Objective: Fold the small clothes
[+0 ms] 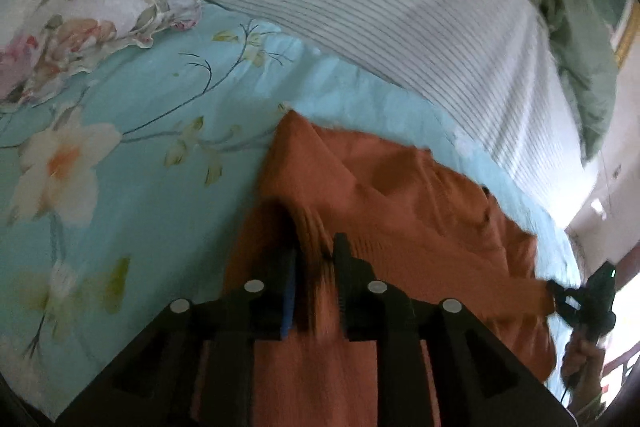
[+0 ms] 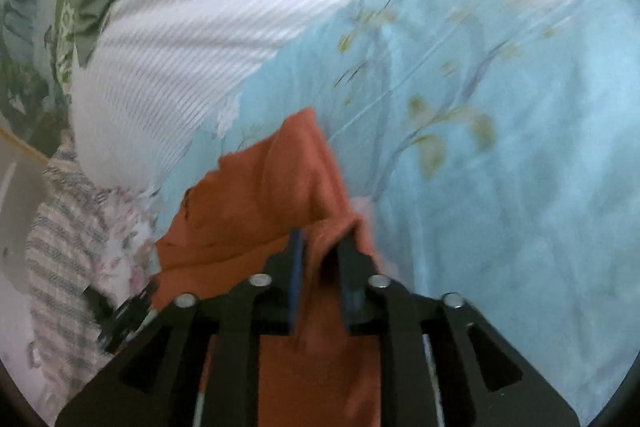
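An orange garment (image 1: pixel 400 195) lies rumpled on a light blue flowered bedsheet (image 1: pixel 140 147). My left gripper (image 1: pixel 316 251) stands slightly open, with a ridge of the orange cloth between its fingers and the pads apart from it. In the right wrist view the orange garment (image 2: pixel 256 187) has a raised fold between the fingers of my right gripper (image 2: pixel 320 247). That gripper is slightly open too, with a dark gap beside the fold. The right gripper (image 1: pixel 580 303) also shows at the garment's right edge, held by a hand. The left gripper (image 2: pixel 128 311) shows at the lower left.
A white striped blanket (image 1: pixel 380 7) lies behind the garment. A flowered pillow (image 1: pixel 80 7) sits at the far left and green bedding (image 1: pixel 580 67) at the far right. In the right wrist view a pastel striped cloth (image 2: pixel 60 247) lies at the left, and bedsheet (image 2: pixel 520 187) spreads right.
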Motion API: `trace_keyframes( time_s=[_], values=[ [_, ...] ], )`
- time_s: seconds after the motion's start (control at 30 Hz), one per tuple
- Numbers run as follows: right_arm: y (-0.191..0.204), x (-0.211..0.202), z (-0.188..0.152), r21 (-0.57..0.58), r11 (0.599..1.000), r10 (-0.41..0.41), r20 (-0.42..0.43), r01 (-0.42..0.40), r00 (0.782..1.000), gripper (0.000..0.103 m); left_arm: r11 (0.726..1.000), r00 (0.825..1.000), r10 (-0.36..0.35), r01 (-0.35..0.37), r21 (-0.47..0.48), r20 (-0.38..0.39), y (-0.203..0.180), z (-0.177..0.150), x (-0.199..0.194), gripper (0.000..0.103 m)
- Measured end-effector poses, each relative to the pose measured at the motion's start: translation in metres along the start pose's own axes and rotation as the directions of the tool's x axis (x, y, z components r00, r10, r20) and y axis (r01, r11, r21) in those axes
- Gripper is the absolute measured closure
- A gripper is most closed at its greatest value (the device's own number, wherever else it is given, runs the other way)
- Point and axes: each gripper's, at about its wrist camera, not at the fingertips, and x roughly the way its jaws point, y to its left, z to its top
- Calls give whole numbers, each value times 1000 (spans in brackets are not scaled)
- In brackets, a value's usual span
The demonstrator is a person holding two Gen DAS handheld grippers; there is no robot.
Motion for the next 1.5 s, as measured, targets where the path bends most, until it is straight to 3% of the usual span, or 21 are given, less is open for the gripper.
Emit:
trace_keyframes(
  time_s=[0.03, 0.1, 0.2, 0.27, 0.37, 0.43, 0.53, 0.6, 0.63, 0.7, 0.77, 0.83, 0.93, 1.13, 1.37, 1.5],
  values=[
    [6, -7, -5, -30, 1000, -2, 18, 3, 1000, 80, 999, 1000, -25, 25, 24, -7, -8, -11, -8, 85],
    [30, -6, -22, -129, 991, 35, -26, -38, 999, 80, 995, 997, -69, 71, 64, -42, -24, -28, -15, 85],
    [75, 26, -57, -315, 942, 54, -204, -117, 977, 80, 977, 981, -129, 151, 152, -147, -57, -62, -8, 85],
    [98, 52, -80, -426, 895, -7, -307, -131, 952, 80, 970, 970, -109, 151, 189, -216, -74, -77, 10, 85],
    [106, 81, -86, -535, 844, -147, -303, -40, 942, 85, 971, 972, -50, 100, 217, -228, -81, -70, 31, 86],
    [99, 86, -64, -499, 866, -147, -253, 1, 956, 86, 979, 971, -33, 79, 189, -236, -77, -54, 41, 94],
    [86, 85, -19, -432, 897, -167, -134, 94, 977, 88, 988, 983, 27, 2, 157, -184, -66, -14, 55, 95],
    [76, 78, 9, -388, 897, -238, -27, 209, 971, 87, 990, 989, 63, -44, 135, -137, -59, 10, 60, 95],
    [69, 72, 23, -352, 908, -238, 14, 228, 971, 87, 992, 991, 77, -65, 108, -109, -52, 26, 61, 95],
    [60, 63, 36, -302, 921, -242, 57, 247, 969, 87, 993, 992, 99, -95, 65, -74, -43, 47, 63, 87],
    [55, 49, 38, -267, 931, -235, 86, 250, 968, 87, 993, 992, 121, -121, 5, -21, -28, 61, 56, 63],
    [57, 41, 31, -264, 933, -226, 94, 244, 969, 85, 991, 992, 129, -128, -46, 14, -14, 64, 44, 61],
    [57, 28, 11, -262, 943, -194, 65, 204, 979, 84, 991, 994, 103, -101, -82, 18, -1, 49, 26, 61],
    [58, 17, -51, -249, 962, -125, -24, 115, 992, 84, 992, 1000, 22, -21, -125, 14, 0, -29, -30, 60],
    [60, 11, -103, -191, 981, -44, -94, 25, 995, 84, 968, 999, -32, 32, -251, 5, 1, -108, -70, 54],
    [65, 1, -117, -173, 985, -9, -100, -8, 995, 72, 948, 999, -44, 41, -317, -4, 6, -134, -78, 51]
  ],
)
